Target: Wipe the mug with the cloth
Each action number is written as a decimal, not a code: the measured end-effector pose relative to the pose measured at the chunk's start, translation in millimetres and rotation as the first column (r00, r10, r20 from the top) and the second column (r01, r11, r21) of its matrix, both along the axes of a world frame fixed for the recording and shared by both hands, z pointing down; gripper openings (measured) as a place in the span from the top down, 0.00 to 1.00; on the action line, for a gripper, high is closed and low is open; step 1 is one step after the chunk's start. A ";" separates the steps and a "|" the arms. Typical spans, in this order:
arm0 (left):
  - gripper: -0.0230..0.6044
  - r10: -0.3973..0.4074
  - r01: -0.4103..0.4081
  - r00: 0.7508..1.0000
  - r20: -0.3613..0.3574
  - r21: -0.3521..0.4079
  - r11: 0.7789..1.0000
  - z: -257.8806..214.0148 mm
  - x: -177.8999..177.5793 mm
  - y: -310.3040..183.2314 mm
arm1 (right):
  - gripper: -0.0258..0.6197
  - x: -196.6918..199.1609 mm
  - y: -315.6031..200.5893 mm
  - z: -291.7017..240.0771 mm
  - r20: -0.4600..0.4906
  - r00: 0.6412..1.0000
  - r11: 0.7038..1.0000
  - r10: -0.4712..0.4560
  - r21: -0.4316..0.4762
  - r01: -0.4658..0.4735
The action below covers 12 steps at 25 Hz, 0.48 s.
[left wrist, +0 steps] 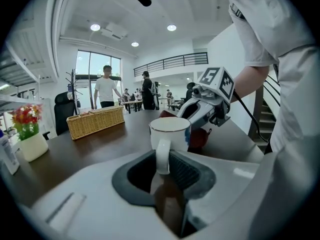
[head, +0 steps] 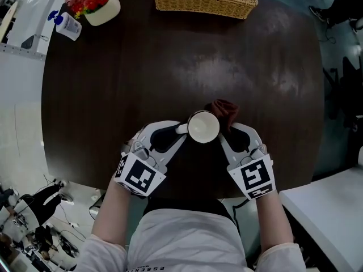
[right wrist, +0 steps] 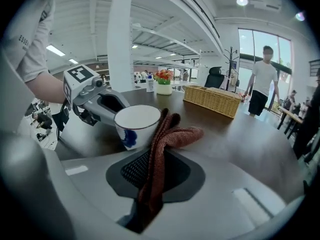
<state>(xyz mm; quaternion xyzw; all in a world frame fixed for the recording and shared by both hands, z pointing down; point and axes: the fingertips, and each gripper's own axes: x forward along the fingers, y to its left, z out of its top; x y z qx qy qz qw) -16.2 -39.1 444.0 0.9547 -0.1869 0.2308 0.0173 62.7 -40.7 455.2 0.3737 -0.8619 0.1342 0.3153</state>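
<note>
Nearest the head camera, the left gripper (head: 180, 130) had its jaws pinched tight on the handle of the white mug (head: 203, 127). The mug stood upright between both tools over the dark table (head: 170, 67). Its base was hidden, so contact with the table could not be told. The reddish cloth (head: 224, 110) lay against the mug's right side, partly hidden behind it, its lower end clamped between the closed jaws of the right gripper (head: 228, 134).

One mug (head: 203, 127), one cloth (head: 222, 111). Two grippers: left gripper (head: 182, 130), right gripper (head: 226, 131). One table (head: 142, 72), bearing one wicker basket (head: 204, 1), one pot of flowers (head: 101, 7), one pump bottle (head: 68, 26). Two onlookers standing behind: person in white (left wrist: 106, 89), person in dark (left wrist: 147, 86).
</note>
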 end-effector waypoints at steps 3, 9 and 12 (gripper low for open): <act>0.83 -0.011 0.011 1.000 0.005 -0.001 1.000 1.8 -1.8 -0.9 | 0.84 -4.7 7.4 0.6 0.000 1.000 1.000 -0.011 -0.005 0.011; 0.83 -0.015 0.015 1.000 0.001 -0.007 1.000 1.5 -1.3 -0.9 | 0.84 -9.8 22.8 3.5 0.017 1.000 1.000 -0.006 -0.031 0.007; 0.83 -0.015 0.015 1.000 0.006 -0.004 1.000 2.7 -3.5 0.1 | 0.84 -20.2 36.5 6.0 0.042 0.998 0.997 -0.044 -0.061 0.047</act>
